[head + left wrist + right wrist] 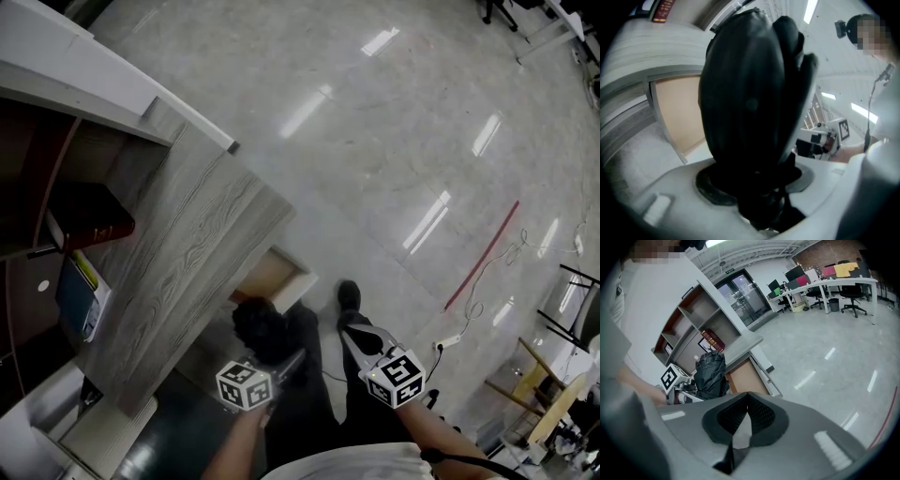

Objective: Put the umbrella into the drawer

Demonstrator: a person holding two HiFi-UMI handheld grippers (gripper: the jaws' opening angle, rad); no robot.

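Your left gripper (277, 356) is clamped on the folded black umbrella (258, 323). In the left gripper view its jaws stand wide around the bundled fabric, which fills the whole gap between them and bulges up well past the tips. The umbrella sits just in front of the open drawer (273, 275) and above it, not inside it. The drawer's tan inner panel shows just behind the fabric in the head view, and to the left of the fabric in the left gripper view. Your right gripper (352, 330) holds nothing (in the right gripper view its two fingertips meet at a point, with only a pale sliver showing lower down between the pads). It hangs to the right of the drawer, apart from the umbrella and just beside your dark shoe (349, 295). The drawer juts out from under a grey wood-grain desktop (183, 239). Up and to the left of the drawer in the head view, past that top, a red book (91, 218) sits on a shelf. Well away from the drawer on the glossy floor (375, 141), a red line (483, 253) runs slantwise, with a white power strip (452, 341) near its lower end. In the right gripper view the drawer stands open below the desktop edge, and the umbrella is upright just to the drawer's left, close against its front corner.
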